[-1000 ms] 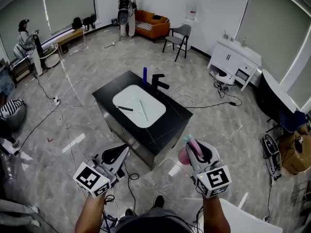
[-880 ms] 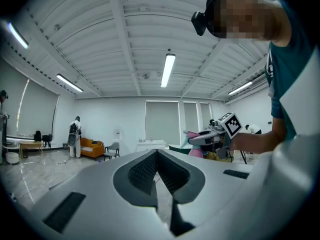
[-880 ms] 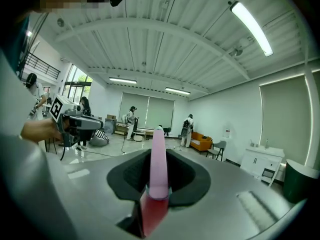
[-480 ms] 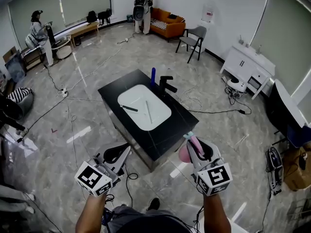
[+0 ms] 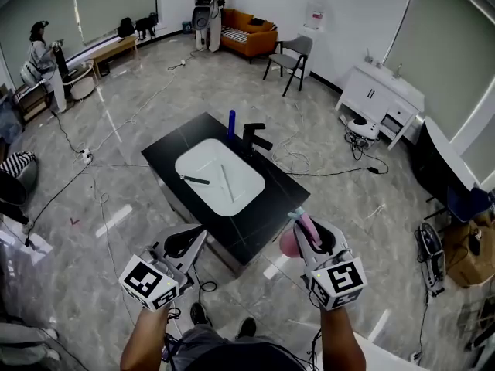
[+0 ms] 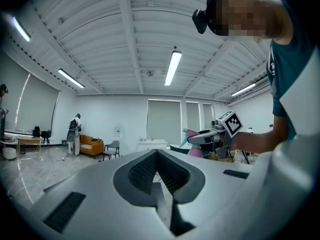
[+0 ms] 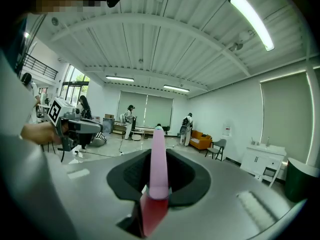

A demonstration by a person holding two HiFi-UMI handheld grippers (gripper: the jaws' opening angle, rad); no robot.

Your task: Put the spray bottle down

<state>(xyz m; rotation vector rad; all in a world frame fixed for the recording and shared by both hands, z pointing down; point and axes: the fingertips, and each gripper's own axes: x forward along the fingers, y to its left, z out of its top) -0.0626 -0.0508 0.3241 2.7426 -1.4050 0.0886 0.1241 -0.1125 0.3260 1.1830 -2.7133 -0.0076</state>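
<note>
- Spray bottle, pink: was held in the right tool, in the air above the floor, just off the near corner of the bench and not touching it. In the right gripper view its pink neck stood upright between the two jaws, with a darker red part below.
- Right tool: jaws stood narrow and pressed on the spray bottle from both sides; its marker cube faced the head camera. The left gripper view also showed this tool, with the bottle in it, off to the right.
- Left tool: jaws were together with nothing between them; it was held over the floor, near the bench's front edge and well apart from the right tool.
- Bench: black top, free-standing in the middle of the room, with a white sink let into it.
- In the sink: one dark stick-like item and one pale one, lying apart; what they were could not be told.
- At the bench's far edge: a blue bottle, upright, just beside a black tap.
- Room beyond: grey chair, orange sofa, white cabinet, cables across the floor.
</note>
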